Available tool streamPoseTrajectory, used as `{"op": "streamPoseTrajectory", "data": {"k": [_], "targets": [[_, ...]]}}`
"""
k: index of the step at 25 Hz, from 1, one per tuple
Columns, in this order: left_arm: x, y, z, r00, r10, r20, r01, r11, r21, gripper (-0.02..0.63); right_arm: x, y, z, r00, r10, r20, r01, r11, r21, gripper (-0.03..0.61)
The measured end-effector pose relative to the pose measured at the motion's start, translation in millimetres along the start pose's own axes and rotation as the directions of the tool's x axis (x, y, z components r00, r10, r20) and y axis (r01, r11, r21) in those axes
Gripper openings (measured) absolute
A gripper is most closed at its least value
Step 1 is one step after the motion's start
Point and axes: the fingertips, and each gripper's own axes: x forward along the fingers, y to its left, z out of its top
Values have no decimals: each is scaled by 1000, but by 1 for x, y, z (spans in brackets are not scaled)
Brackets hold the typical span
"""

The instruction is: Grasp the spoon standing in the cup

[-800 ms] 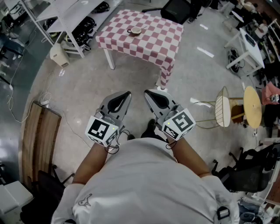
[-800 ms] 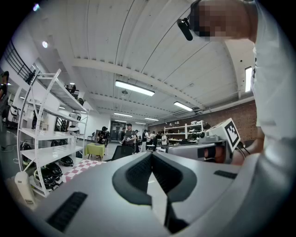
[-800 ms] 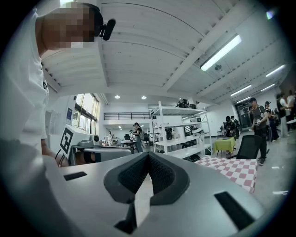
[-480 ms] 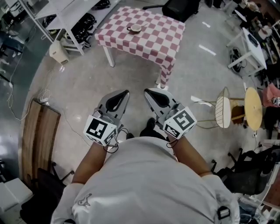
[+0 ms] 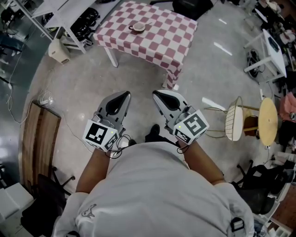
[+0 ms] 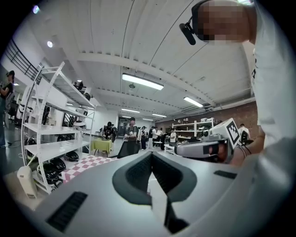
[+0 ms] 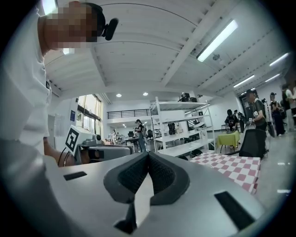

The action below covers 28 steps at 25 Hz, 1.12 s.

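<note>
A table (image 5: 157, 39) under a red-and-white checked cloth stands at the far side of the concrete floor (image 5: 138, 83), well apart from the person. The cup (image 5: 137, 27) sits near the middle of the tabletop, a little toward its left edge; the spoon in it is too small to make out. Only open floor lies between the table's near edge and the two grippers.

Left of the table are a white shelf rack (image 5: 60, 14) with dark gear on its lower shelf and a pale jug (image 5: 54, 50) on the floor beside it. A wooden board (image 5: 39, 139) lies along the floor at the left, with a thin cable (image 5: 16, 113) near it. To the right stand a wire chair (image 5: 234, 121) and a round wooden stool (image 5: 267, 121), just beside each other, and a white table (image 5: 273, 46) stands further off. A black chair (image 5: 192, 7) is behind the checked table's far edge.

The left gripper (image 5: 123, 94) and right gripper (image 5: 157, 94) are held side by side close to the person's white shirt (image 5: 152, 194), both pointing toward the table. In the left gripper view the jaws are pressed together with nothing between them (image 6: 151, 155). The right gripper view shows the same, jaws together and empty (image 7: 148, 155), with the checked cloth low at its right edge.
</note>
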Motion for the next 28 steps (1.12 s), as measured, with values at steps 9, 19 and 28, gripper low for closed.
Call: {"op": "streamPoseTrajectory", "data": {"k": [9,19,28], "targets": [[53,13,9,994,106,15,-106,994,-6,11,-15,-76,5,999,35,-2,-35,999,-6,31],[95,29,6,997,78,4,-78,997,5,11,-3,-118,7,999,-23,29,23,1000,14,31],[126,64,7,1000,18,-2,-18,1000,8,11,31,-142,13,998,-54,22,53,998,20,31]]}}
